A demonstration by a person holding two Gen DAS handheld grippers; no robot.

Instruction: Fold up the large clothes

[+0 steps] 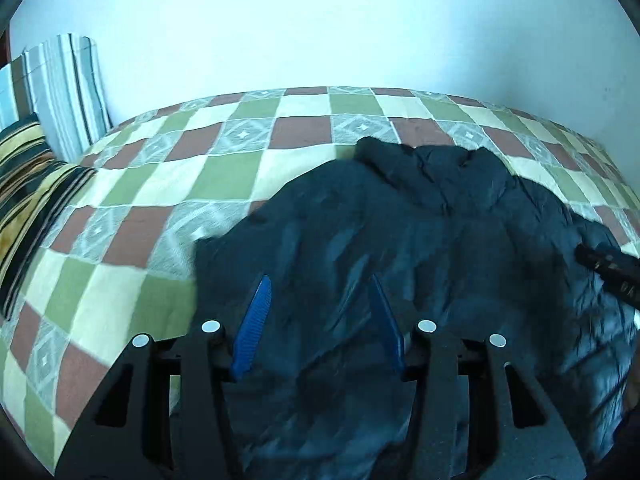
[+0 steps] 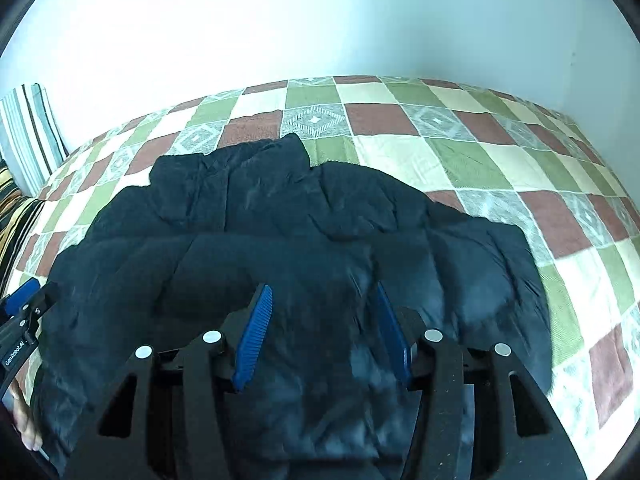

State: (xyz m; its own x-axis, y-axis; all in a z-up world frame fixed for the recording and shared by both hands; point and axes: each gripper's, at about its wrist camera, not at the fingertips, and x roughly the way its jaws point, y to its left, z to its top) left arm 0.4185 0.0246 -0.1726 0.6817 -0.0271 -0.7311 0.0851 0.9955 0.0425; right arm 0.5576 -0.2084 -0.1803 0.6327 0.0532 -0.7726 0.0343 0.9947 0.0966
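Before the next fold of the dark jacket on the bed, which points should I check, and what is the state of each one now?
1. Jacket lies fully on the bed: ok.
2. Jacket is flat: not ok, it is wrinkled and bunched at the far edge.
3. Left gripper is open above the fabric: ok.
4. Right gripper is open above the fabric: ok.
5. Any pad pinches fabric: cannot tell, blurred.
6. Pillows are away from the jacket: ok.

- My left gripper (image 1: 320,300) has black angular arms, ribbed blue finger pads, four silver round studs
- My right gripper (image 2: 324,312) matches; white "GenRobot.AI" lettering marks the left one's side
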